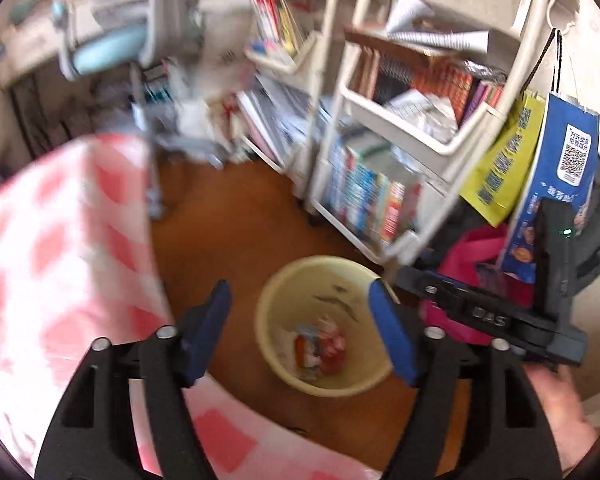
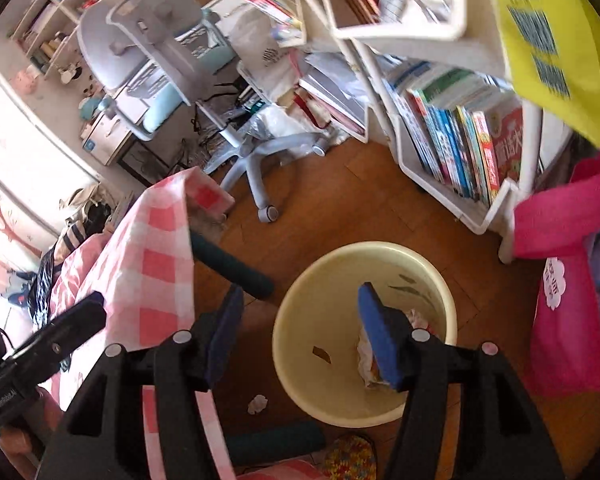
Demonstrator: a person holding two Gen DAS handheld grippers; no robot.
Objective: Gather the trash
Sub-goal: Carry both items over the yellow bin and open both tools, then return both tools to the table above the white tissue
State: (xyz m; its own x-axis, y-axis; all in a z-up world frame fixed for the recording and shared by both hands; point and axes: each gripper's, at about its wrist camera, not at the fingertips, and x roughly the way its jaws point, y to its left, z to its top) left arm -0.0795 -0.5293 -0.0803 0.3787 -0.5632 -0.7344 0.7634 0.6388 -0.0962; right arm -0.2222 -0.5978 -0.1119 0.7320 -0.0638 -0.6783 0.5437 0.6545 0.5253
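Pink checked cloth (image 1: pixel 60 248) covers the left side, hanging over the edge of a table down toward the brown wooden floor (image 1: pixel 228 232). Next to it, on the floor, stands a pale yellow bin (image 1: pixel 280 300). Inside it lies some trash (image 1: pixel 320 348), red and white wrappers and crumpled paper. The left gripper (image 1: pixel 300 328) hangs above the bin with its blue fingers (image 1: pixel 392 332) wide apart and nothing between them. The right gripper (image 2: pixel 300 328) is also over the bin, jaws spread and holding nothing. One small white paper ball (image 2: pixel 257 403) lies on the floor just beside the bin, on its left in the right wrist view. Further right stands a white shelf cart (image 1: pixel 380 112) full of books, and a pink bag (image 2: pixel 568 280) is near the bin's right side.
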